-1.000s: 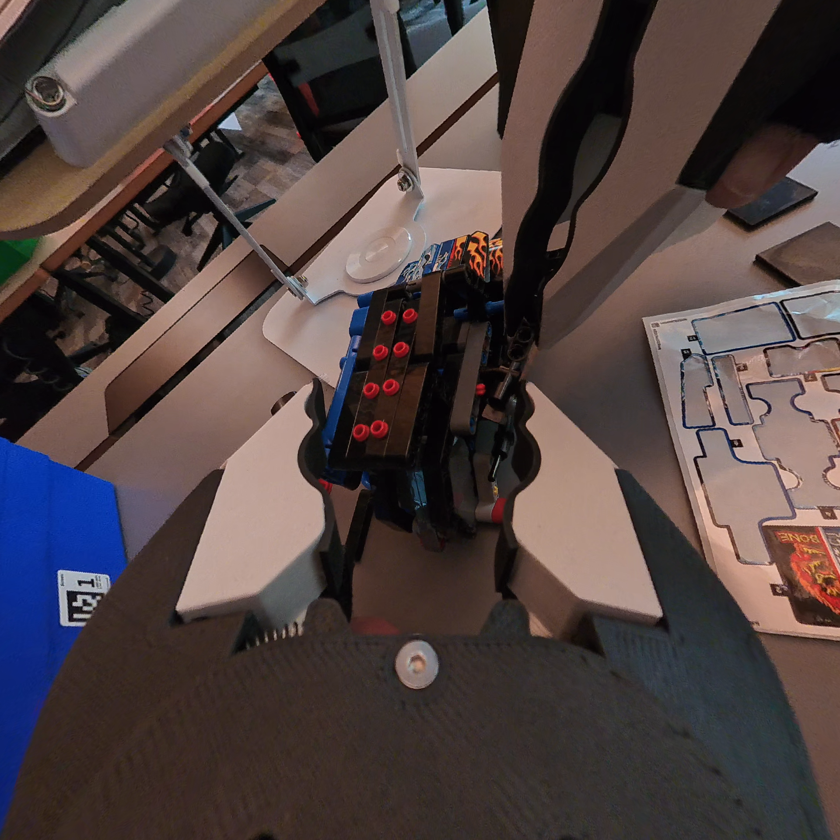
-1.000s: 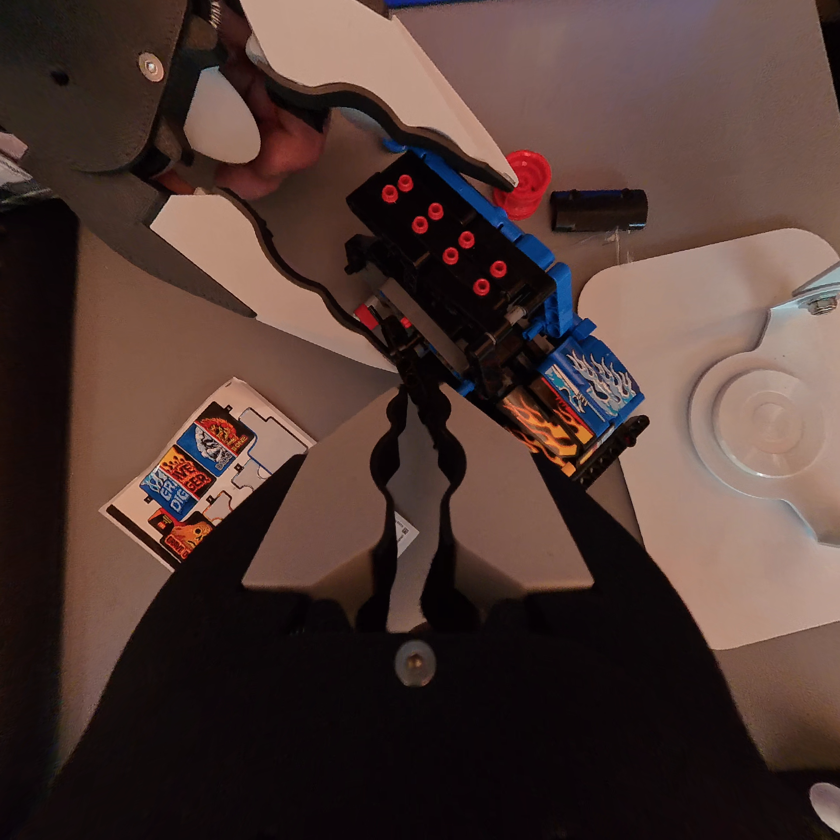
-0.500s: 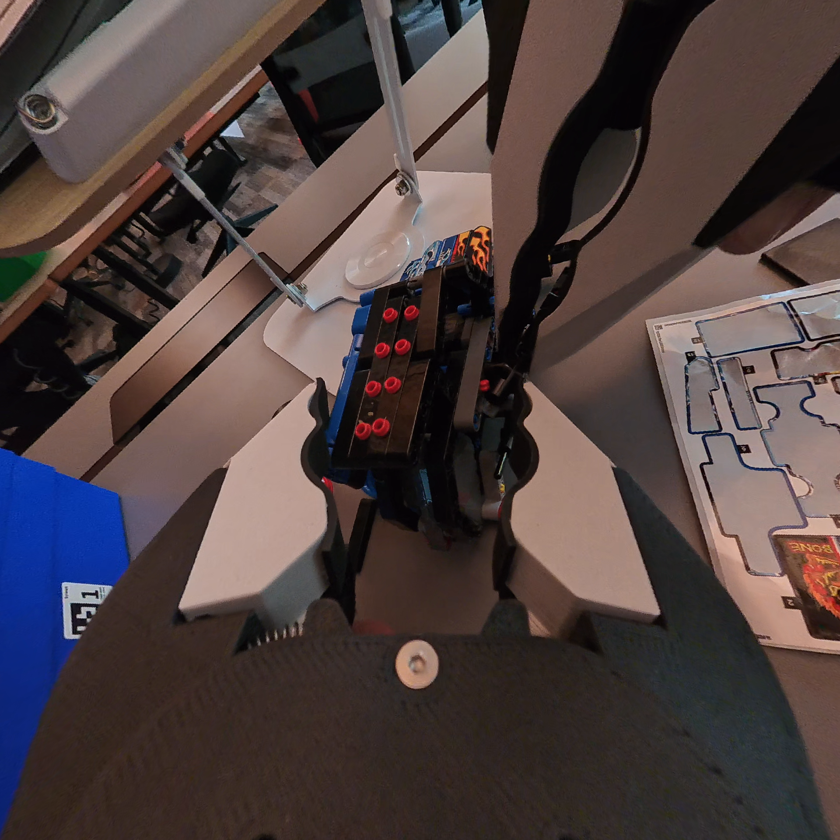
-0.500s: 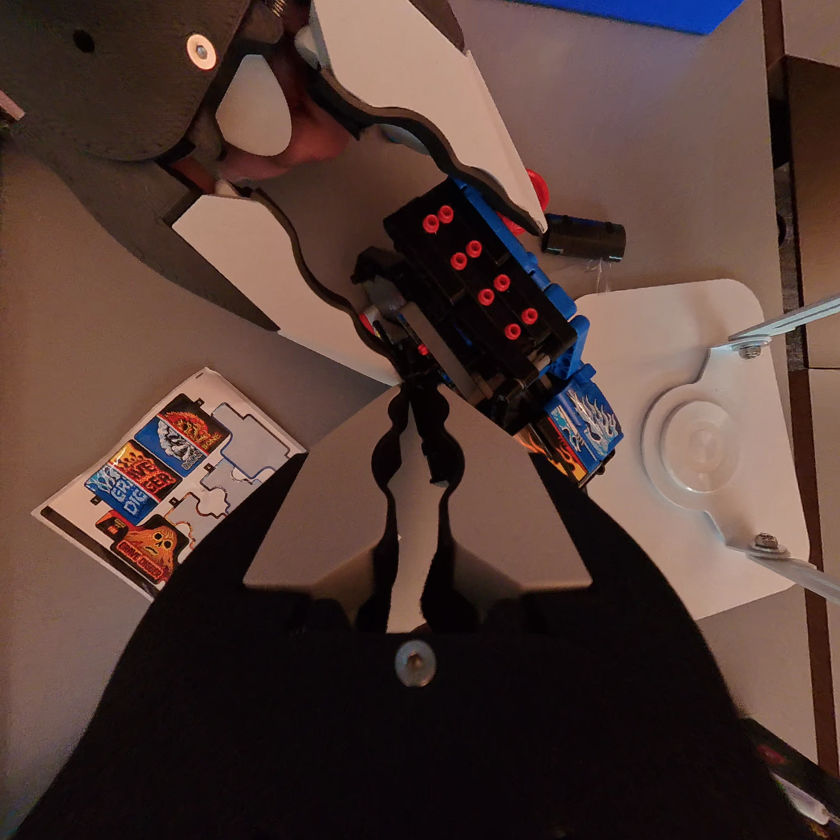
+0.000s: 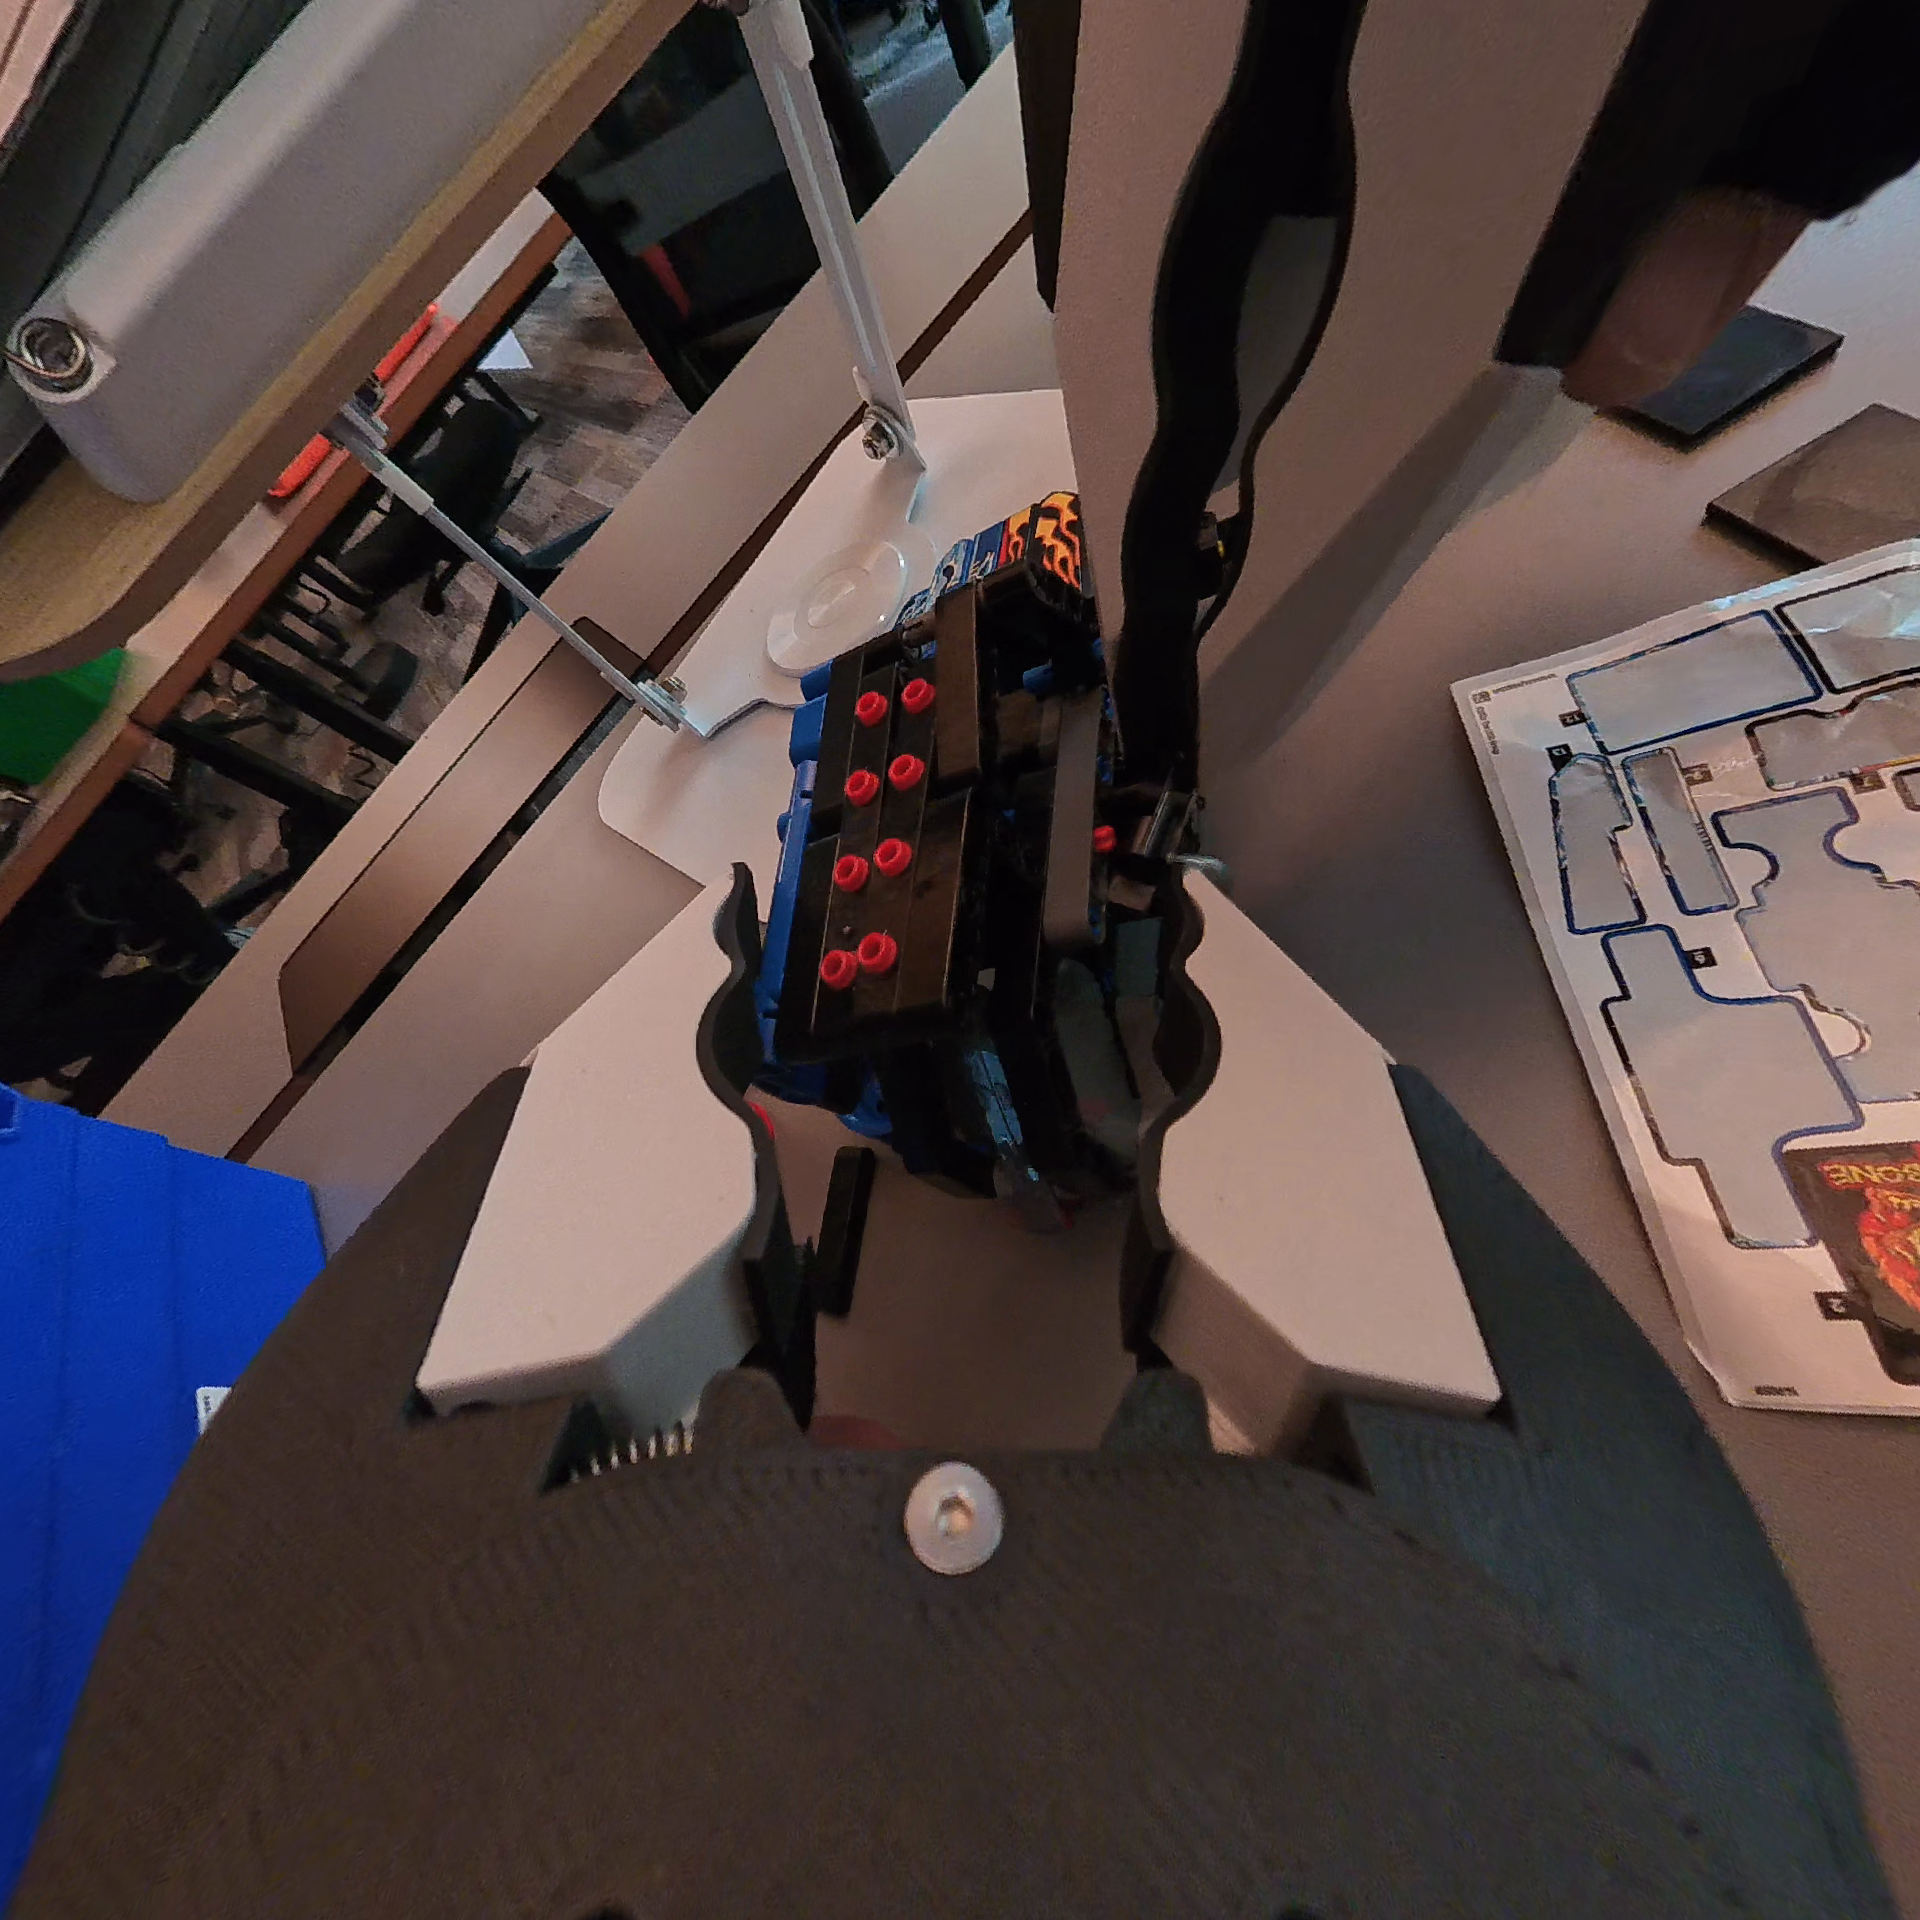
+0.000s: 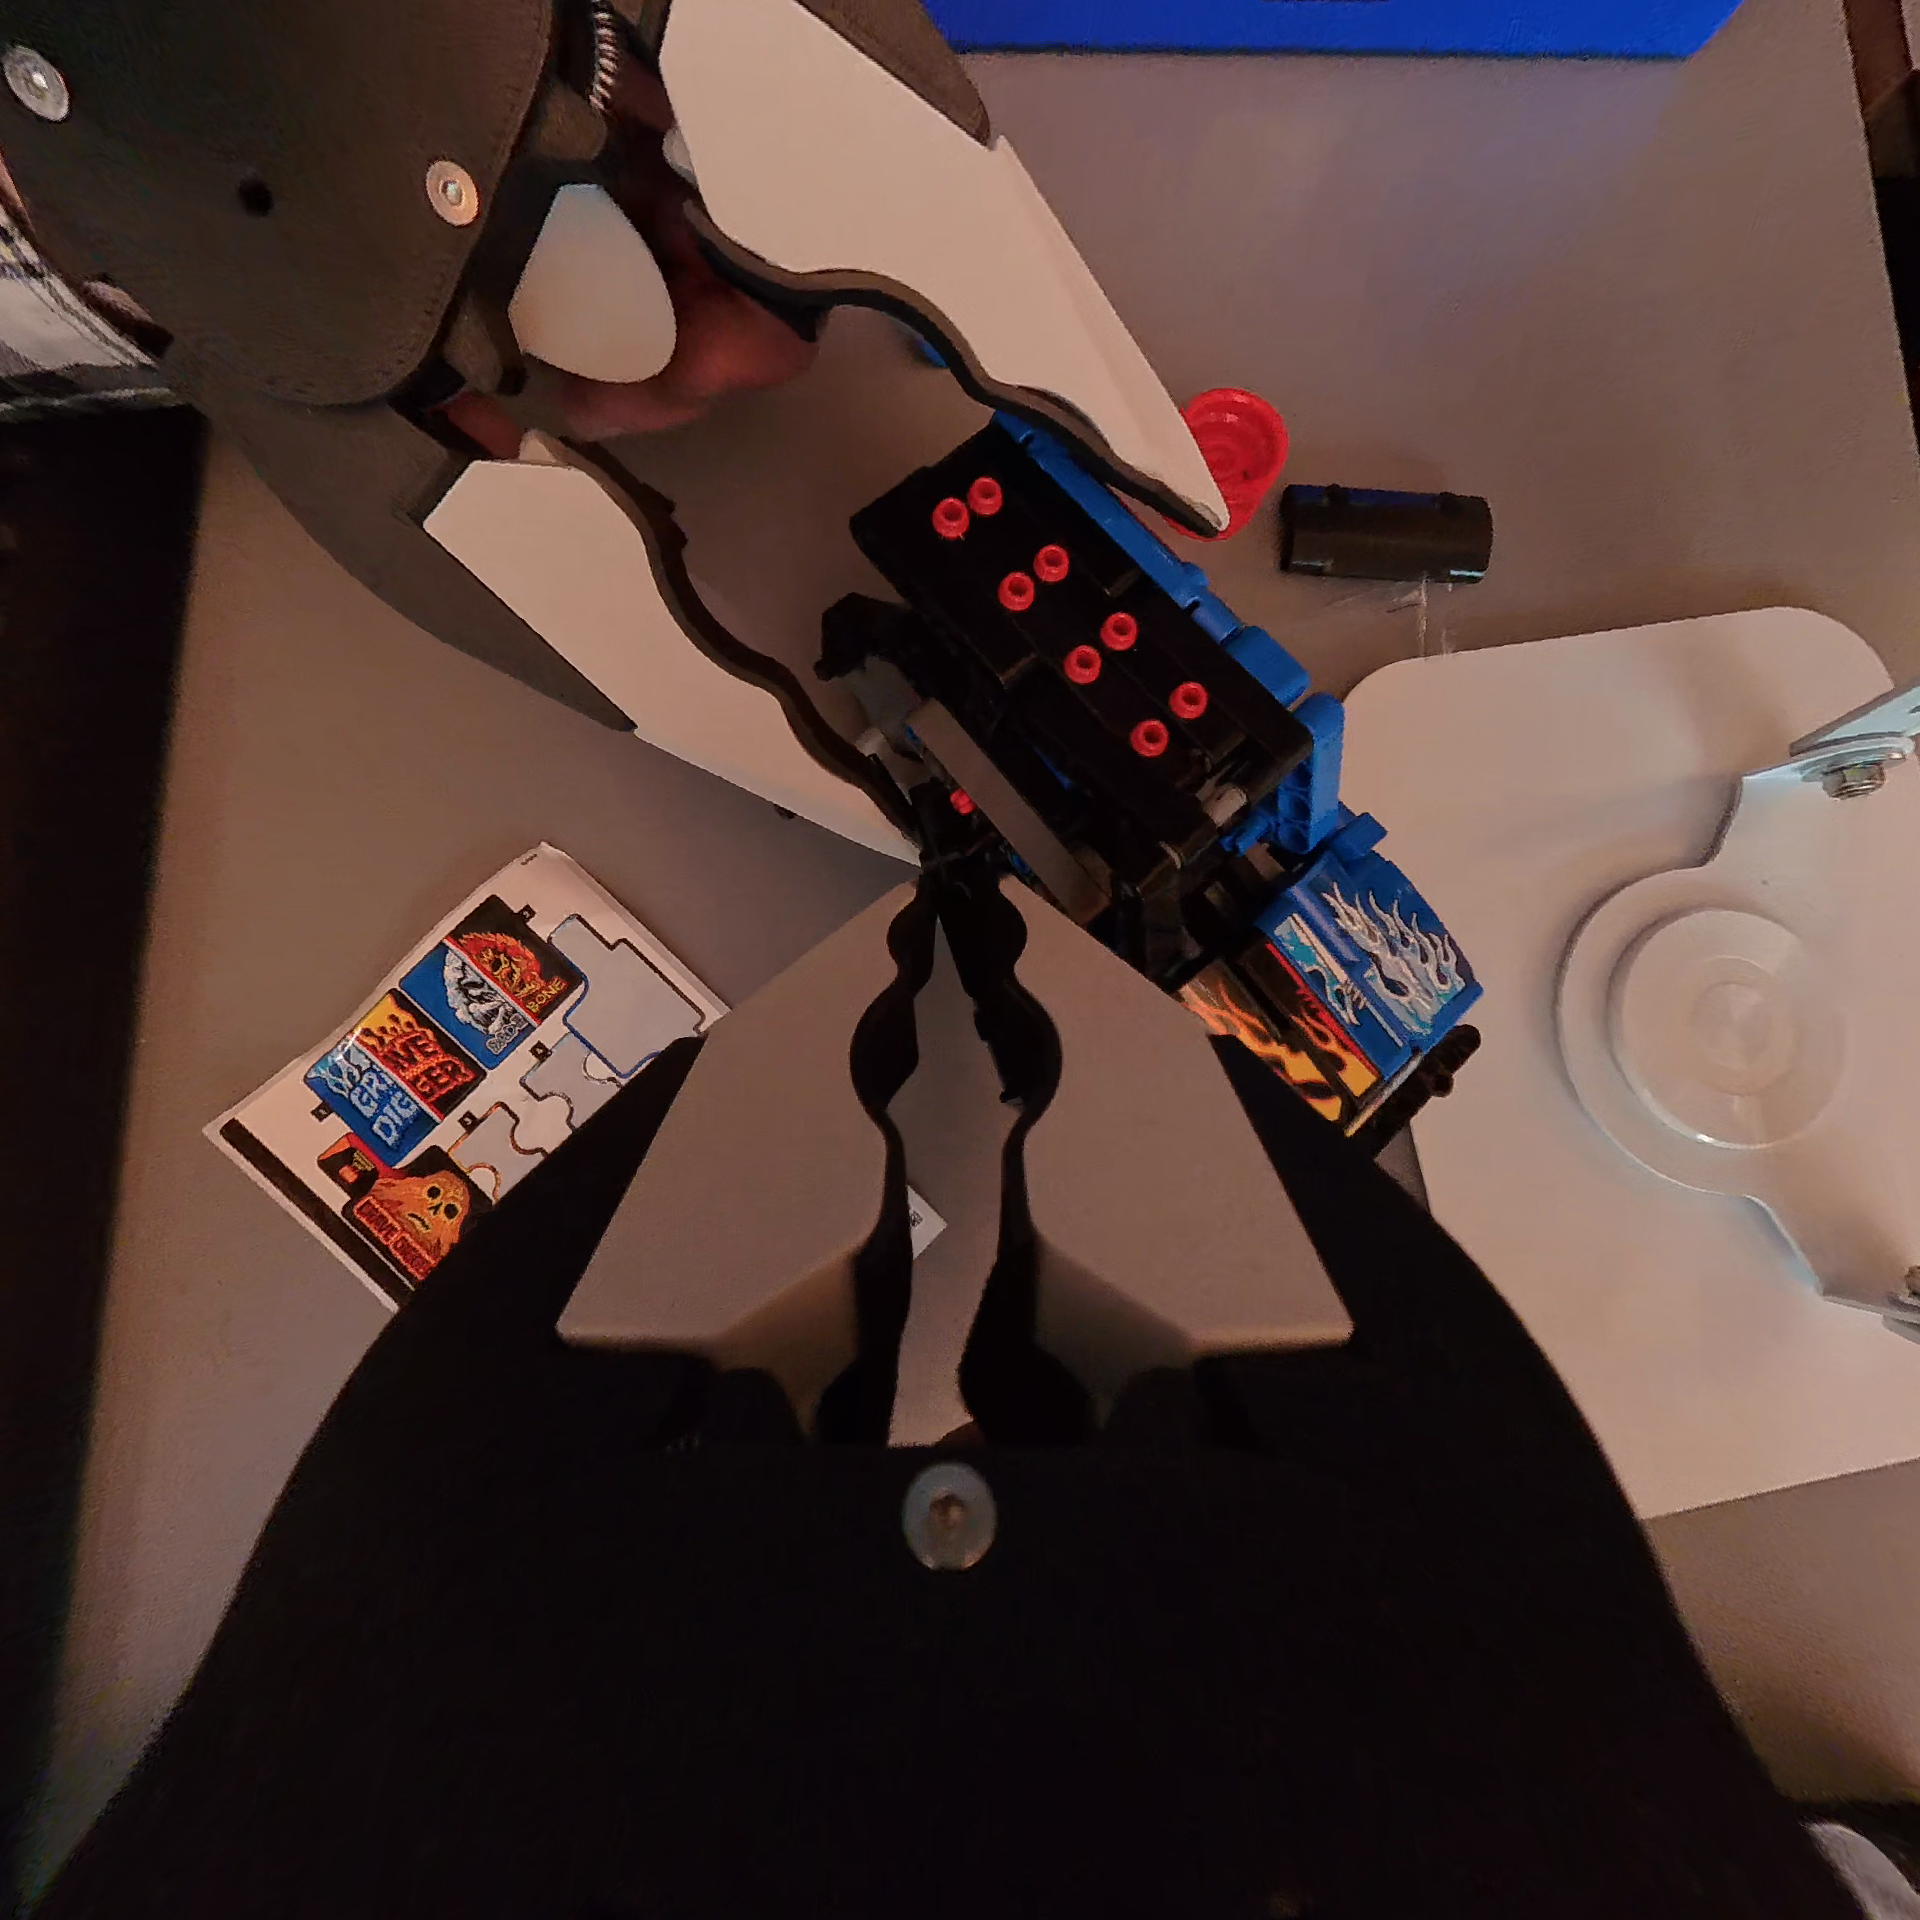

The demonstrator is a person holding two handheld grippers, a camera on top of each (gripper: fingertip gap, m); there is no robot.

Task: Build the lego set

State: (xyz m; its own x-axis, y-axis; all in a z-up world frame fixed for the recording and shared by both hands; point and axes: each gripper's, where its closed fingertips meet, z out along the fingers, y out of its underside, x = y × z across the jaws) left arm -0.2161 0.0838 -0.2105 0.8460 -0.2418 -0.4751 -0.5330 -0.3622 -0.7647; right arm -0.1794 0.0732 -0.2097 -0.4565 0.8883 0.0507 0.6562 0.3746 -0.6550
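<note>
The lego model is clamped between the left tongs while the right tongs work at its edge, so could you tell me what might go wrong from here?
1. The right tongs pinch only a small black piece at their very tips; it could slip or pop out.
2. The left tongs grip the lego model by its sides only, so a push from the right tongs could twist it loose.
3. The red wheel hub and black cylinder piece lie loose beside the model and could be knocked away.
</note>
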